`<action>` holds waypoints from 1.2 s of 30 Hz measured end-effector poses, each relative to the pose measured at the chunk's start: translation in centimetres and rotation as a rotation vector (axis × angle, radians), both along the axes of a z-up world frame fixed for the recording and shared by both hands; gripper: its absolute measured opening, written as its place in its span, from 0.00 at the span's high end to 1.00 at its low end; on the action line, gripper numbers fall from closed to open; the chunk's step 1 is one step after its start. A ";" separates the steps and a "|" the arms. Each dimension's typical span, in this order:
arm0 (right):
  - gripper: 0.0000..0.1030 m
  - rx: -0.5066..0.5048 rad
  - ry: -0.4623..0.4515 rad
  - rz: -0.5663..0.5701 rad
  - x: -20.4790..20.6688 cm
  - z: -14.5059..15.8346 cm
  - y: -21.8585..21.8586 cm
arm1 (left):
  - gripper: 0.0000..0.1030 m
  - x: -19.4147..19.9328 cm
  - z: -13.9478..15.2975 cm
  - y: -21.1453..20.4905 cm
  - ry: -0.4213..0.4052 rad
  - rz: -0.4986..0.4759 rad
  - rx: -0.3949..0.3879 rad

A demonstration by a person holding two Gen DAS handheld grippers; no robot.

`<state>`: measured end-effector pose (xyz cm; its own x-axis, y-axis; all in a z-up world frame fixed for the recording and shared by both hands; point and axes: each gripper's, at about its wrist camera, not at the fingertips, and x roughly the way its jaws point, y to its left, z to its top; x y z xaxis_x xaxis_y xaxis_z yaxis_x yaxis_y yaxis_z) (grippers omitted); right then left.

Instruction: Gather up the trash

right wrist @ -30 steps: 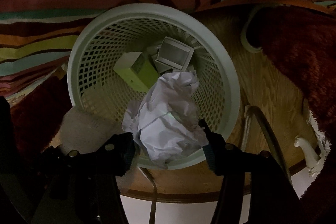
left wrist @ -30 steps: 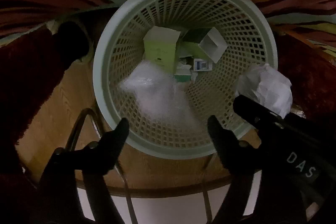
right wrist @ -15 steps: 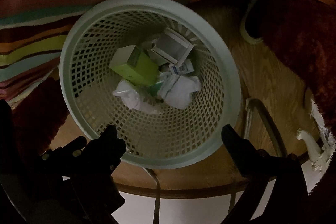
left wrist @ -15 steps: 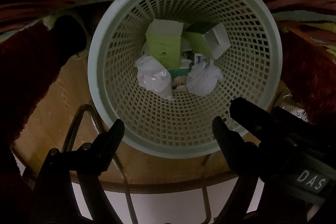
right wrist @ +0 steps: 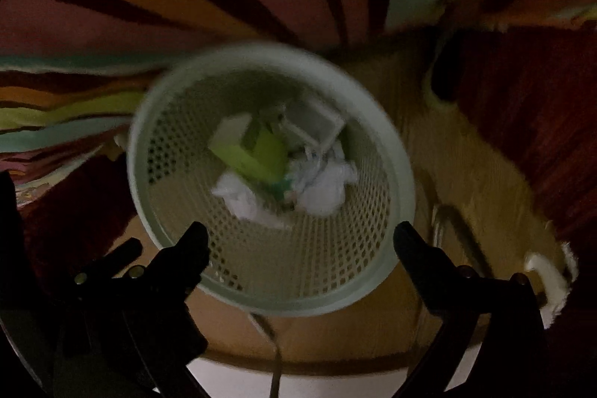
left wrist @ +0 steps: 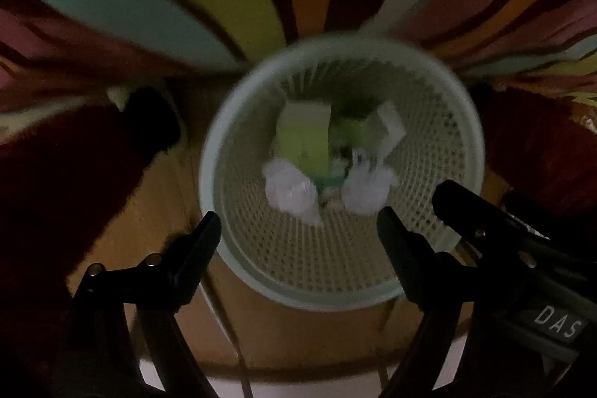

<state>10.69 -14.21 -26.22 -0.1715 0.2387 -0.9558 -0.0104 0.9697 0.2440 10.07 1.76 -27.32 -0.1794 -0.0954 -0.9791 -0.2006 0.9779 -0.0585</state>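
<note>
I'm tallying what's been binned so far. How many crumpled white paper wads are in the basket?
2. One paper wad lies left of centre on the basket floor; the other wad lies right of it, below the green boxes. More may be hidden beneath.

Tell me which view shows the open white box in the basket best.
The right wrist view: the open white box faces the camera, showing its hollow inside. The left wrist view shows it edge-on and blurred.
</note>
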 end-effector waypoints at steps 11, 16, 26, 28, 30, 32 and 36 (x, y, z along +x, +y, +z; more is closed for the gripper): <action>0.08 0.082 -0.219 -0.018 -0.3 6.8 -1.5 | 0.19 0.8 6.7 0.0 -0.224 -0.011 0.014; 0.08 0.077 -0.336 0.021 -0.6 10.3 -1.4 | 0.19 0.7 9.9 0.2 -0.313 -0.041 0.021; 0.07 0.094 -0.473 0.034 -1.8 15.3 -2.7 | 0.19 -2.0 15.8 0.4 -0.450 -0.096 0.058; 0.07 0.097 -0.497 0.032 -2.4 16.1 -3.2 | 0.19 -2.7 16.5 0.2 -0.464 -0.099 0.055; 0.07 0.102 -0.514 0.027 -2.9 17.1 -3.5 | 0.19 -3.5 17.4 -0.1 -0.479 -0.107 0.058; 0.07 0.111 -0.531 0.020 -3.4 17.9 -4.0 | 0.19 -4.2 18.3 -0.4 -0.490 -0.109 0.061; 0.07 0.131 -0.567 0.007 -4.6 19.5 -5.0 | 0.19 -5.5 20.0 -1.2 -0.520 -0.123 0.083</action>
